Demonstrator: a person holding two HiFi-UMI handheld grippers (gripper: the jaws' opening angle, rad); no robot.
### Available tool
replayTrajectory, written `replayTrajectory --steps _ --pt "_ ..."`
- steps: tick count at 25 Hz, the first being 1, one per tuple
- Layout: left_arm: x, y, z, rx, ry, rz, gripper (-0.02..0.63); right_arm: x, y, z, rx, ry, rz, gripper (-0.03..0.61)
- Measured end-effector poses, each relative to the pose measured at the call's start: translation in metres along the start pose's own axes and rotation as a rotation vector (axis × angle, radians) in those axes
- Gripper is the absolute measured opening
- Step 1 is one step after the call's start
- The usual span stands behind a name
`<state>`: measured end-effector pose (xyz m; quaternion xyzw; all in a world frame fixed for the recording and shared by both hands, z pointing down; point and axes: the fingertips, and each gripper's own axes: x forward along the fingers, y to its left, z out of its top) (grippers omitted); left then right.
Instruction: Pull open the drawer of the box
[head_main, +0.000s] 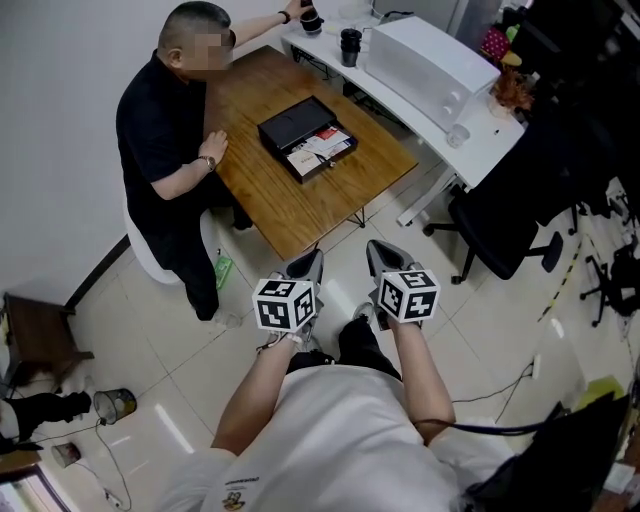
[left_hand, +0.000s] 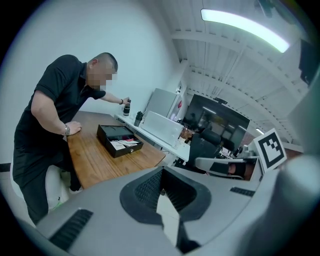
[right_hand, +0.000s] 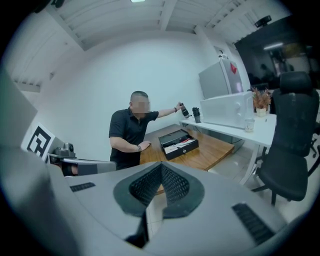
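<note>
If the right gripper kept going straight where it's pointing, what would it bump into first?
Probably the near end of the wooden table, short of the black box. Nothing seems to stand between it and the right gripper, though depth is hard to judge.

One left gripper (head_main: 311, 260); one right gripper (head_main: 381, 253); one black box (head_main: 296, 124); one wooden table (head_main: 268, 203); one seated person (head_main: 160, 130)

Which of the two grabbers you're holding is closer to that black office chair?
Right. The right gripper is over the floor, on the side of the office chair; the left gripper is farther off, by the wooden table.
</note>
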<state>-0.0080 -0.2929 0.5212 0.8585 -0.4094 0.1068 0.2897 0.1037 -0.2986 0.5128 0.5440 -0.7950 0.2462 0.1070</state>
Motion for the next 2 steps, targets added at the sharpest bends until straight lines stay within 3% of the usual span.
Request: replayTrajectory --steps 2 --pt "0.0013 -0.0026 -0.0010 0.003 0.002 -0.001 0.002 -0.0025 -0.0026 0.0004 0.001 0.000 -0.007 -0.012"
